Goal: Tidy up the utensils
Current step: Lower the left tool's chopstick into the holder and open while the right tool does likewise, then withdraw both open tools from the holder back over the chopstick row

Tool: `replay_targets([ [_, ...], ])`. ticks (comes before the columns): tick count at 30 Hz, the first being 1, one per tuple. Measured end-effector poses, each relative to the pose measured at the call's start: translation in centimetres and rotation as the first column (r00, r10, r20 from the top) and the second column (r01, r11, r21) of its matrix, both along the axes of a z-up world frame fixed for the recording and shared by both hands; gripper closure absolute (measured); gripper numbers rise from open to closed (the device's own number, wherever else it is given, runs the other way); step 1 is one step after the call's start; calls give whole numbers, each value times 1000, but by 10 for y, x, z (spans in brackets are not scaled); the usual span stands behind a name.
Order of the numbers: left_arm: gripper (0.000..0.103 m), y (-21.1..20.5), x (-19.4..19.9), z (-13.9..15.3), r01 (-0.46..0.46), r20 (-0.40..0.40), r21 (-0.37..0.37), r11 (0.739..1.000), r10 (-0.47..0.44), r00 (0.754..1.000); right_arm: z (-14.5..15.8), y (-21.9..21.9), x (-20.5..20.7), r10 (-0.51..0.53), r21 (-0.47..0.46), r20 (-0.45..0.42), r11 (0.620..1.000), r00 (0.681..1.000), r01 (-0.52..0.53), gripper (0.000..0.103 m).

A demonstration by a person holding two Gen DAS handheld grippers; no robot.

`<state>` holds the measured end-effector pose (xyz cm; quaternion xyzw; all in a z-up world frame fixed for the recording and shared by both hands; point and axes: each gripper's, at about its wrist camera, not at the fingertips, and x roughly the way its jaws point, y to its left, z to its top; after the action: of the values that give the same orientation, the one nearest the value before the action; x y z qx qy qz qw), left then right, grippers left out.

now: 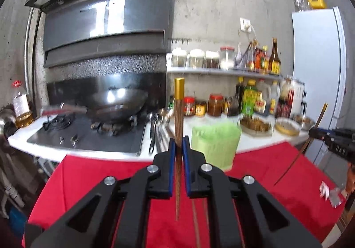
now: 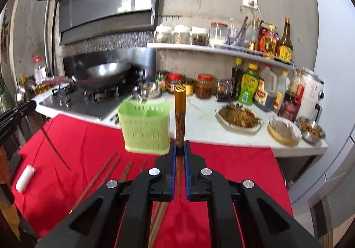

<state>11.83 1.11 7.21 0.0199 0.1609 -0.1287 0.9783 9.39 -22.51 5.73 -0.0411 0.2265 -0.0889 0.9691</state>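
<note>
My left gripper (image 1: 179, 144) is shut on a brown chopstick (image 1: 178, 119) with a gold cap, held upright above the red cloth (image 1: 99, 181). My right gripper (image 2: 180, 147) is shut on a like chopstick (image 2: 179, 119), also upright. A green slotted utensil holder (image 1: 215, 146) stands just ahead and right of the left gripper; in the right wrist view the holder (image 2: 144, 126) is ahead and left. Several loose chopsticks (image 2: 99, 179) lie on the red cloth (image 2: 233, 170). The right gripper (image 1: 328, 137) shows at the right edge of the left wrist view.
Behind the cloth runs a white counter (image 2: 199, 115) with a plate of food (image 2: 238, 118), small bowls (image 2: 284, 131), jars and bottles. A wok (image 1: 117, 103) sits on the stove at the left. A white roll (image 2: 25, 178) lies on the cloth's left. A fridge (image 1: 319, 59) stands at right.
</note>
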Motion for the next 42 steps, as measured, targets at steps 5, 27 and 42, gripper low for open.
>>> replay_targets([
  [5, 96, -28, 33, 44, 9, 128, -12, 1000, -8, 992, 46, 3, 33, 29, -18, 142, 999, 989, -27, 96],
  [27, 96, -99, 178, -41, 66, -57, -22, 998, -67, 996, -30, -15, 161, 75, 63, 38, 995, 996, -77, 95],
  [42, 68, -63, 92, 25, 29, 41, -15, 999, -28, 999, 21, -16, 71, -16, 33, 86, 999, 996, 13, 54],
])
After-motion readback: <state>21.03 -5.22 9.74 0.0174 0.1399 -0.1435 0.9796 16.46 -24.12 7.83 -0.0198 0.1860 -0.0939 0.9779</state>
